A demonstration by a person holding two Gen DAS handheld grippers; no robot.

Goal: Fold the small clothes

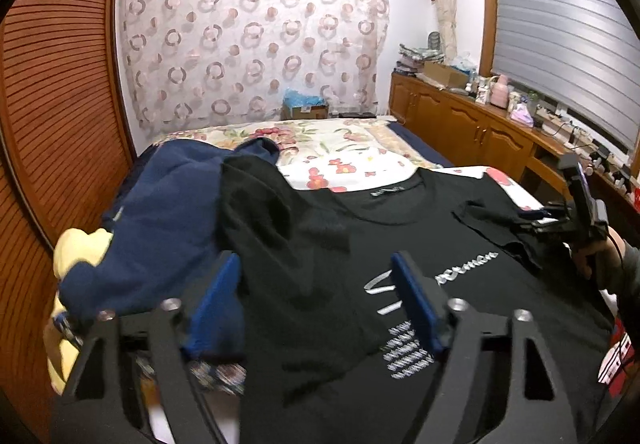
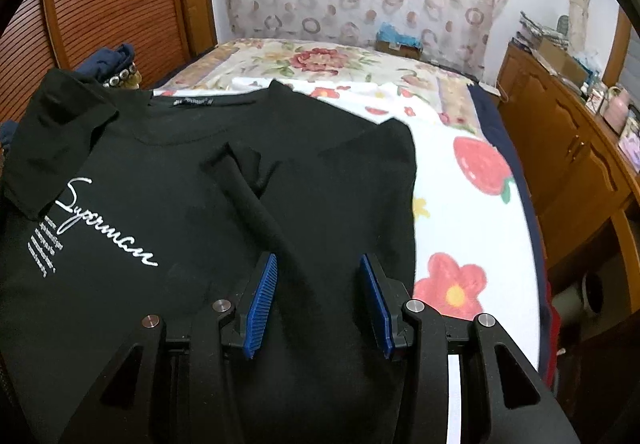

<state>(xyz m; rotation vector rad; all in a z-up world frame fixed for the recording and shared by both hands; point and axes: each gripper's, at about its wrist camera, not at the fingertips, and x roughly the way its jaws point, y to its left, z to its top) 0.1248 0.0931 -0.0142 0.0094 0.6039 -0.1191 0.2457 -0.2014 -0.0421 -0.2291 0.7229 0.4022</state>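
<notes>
A black T-shirt (image 1: 360, 244) with white script lies face up on the bed, collar away from me. Its sleeve on the left (image 1: 256, 212) is folded inward over the chest. My left gripper (image 1: 316, 284) hovers open over the shirt's left half, blue pads wide apart, nothing pinched. At the right edge a hand holds my right gripper (image 1: 536, 222) over the other sleeve. In the right wrist view the right gripper (image 2: 318, 304) is open, and that sleeve (image 2: 256, 204), folded inward, lies as a loose ridge running between its pads. The T-shirt (image 2: 160, 164) fills the view's left.
A navy garment (image 1: 160, 212) and a yellow cloth (image 1: 76, 248) are piled left of the shirt. The floral and strawberry bedspread (image 2: 460, 204) runs beyond and to the right. Wooden cabinets (image 1: 460, 124) with clutter line the right wall; a slatted wooden door (image 1: 52, 104) stands at the left.
</notes>
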